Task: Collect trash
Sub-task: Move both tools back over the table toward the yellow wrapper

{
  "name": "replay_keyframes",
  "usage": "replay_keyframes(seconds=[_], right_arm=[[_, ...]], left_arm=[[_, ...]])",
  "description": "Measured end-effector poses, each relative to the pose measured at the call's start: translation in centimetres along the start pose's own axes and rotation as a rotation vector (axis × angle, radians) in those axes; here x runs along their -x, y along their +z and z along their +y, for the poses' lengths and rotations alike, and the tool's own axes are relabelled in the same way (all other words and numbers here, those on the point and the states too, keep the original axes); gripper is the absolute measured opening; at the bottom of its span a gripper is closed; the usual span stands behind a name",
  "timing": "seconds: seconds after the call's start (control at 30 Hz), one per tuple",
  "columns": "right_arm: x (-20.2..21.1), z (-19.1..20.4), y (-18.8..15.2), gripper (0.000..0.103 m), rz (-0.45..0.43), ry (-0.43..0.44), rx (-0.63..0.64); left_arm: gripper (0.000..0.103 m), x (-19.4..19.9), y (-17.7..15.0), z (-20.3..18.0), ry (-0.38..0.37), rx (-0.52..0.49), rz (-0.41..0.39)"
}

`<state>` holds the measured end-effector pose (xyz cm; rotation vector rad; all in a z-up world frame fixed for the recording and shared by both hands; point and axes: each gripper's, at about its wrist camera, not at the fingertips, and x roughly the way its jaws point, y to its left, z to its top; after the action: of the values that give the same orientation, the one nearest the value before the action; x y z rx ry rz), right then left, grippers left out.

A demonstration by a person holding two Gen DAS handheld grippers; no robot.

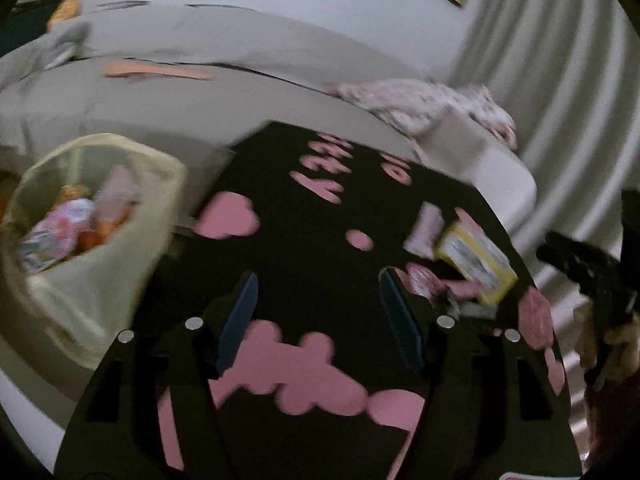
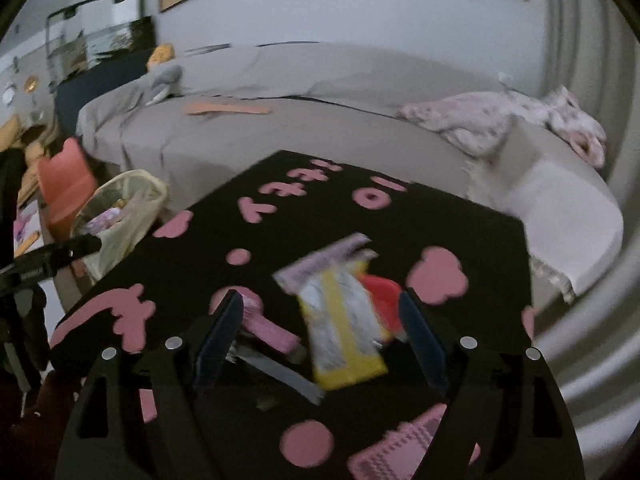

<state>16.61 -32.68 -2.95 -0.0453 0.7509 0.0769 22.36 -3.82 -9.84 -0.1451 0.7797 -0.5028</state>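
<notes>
A yellow and white wrapper point(image 2: 344, 328) lies on the black table with pink shapes point(image 2: 280, 224), with a lilac wrapper point(image 2: 328, 256) behind it and a red piece point(image 2: 384, 296) at its right. My right gripper point(image 2: 320, 320) is open and empty, its jaws on either side of the yellow wrapper. The yellow wrapper point(image 1: 476, 264) and the lilac wrapper point(image 1: 424, 232) also show in the left wrist view. My left gripper point(image 1: 318, 304) is open and empty over the table's middle. The lined bin point(image 1: 132, 240) holding trash stands left of the table, and also shows in the right wrist view point(image 2: 132, 200).
A grey sofa point(image 2: 320, 128) curves behind the table, with a floral cloth point(image 2: 500, 120) on its right end and an orange strip point(image 2: 228, 110) on the seat. An orange chair point(image 2: 64, 188) stands by the bin. Curtains point(image 1: 540, 40) hang at the right.
</notes>
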Motion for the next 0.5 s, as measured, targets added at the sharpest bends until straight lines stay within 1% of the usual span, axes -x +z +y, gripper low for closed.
replay_keyframes(seconds=[0.03,0.13,0.2,0.27,0.3,0.37,0.4,0.43,0.5], right_arm=[[0.2,-0.6,-0.4,0.076,-0.003,-0.017,-0.009],[0.5,-2.3,-1.0,0.076,-0.010,-0.066,-0.048],[1.0,-4.0,-1.3,0.076,-0.025,-0.109,-0.093],[1.3,-5.1,-1.4,0.076,-0.030,-0.119,-0.131],[1.4,-5.8,-1.5,0.076,-0.029,-0.119,-0.159],[1.4,-6.8,-1.8,0.076,-0.014,-0.128,-0.193],[1.4,-7.2,-2.1,0.076,-0.004,-0.138,-0.202],[1.5,-7.5,-2.4,0.076,0.005,-0.153,-0.207],[1.5,-8.0,-3.0,0.076,0.020,-0.172,-0.209]], left_arm=[[0.060,-0.5,0.0,-0.7,-0.019,-0.022,0.010],[0.060,-2.4,0.4,-3.8,-0.106,-0.131,0.041],[0.060,-4.0,1.2,-6.2,-0.183,-0.223,0.043],[0.060,-5.7,2.1,-8.1,-0.234,-0.298,0.050],[0.060,-7.0,2.8,-9.0,-0.244,-0.338,0.061],[0.060,-9.8,4.1,-10.3,-0.224,-0.385,0.096],[0.060,-11.3,4.8,-10.7,-0.210,-0.394,0.126],[0.057,-13.1,5.5,-11.0,-0.192,-0.392,0.164],[0.056,-15.9,6.3,-11.3,-0.173,-0.376,0.233]])
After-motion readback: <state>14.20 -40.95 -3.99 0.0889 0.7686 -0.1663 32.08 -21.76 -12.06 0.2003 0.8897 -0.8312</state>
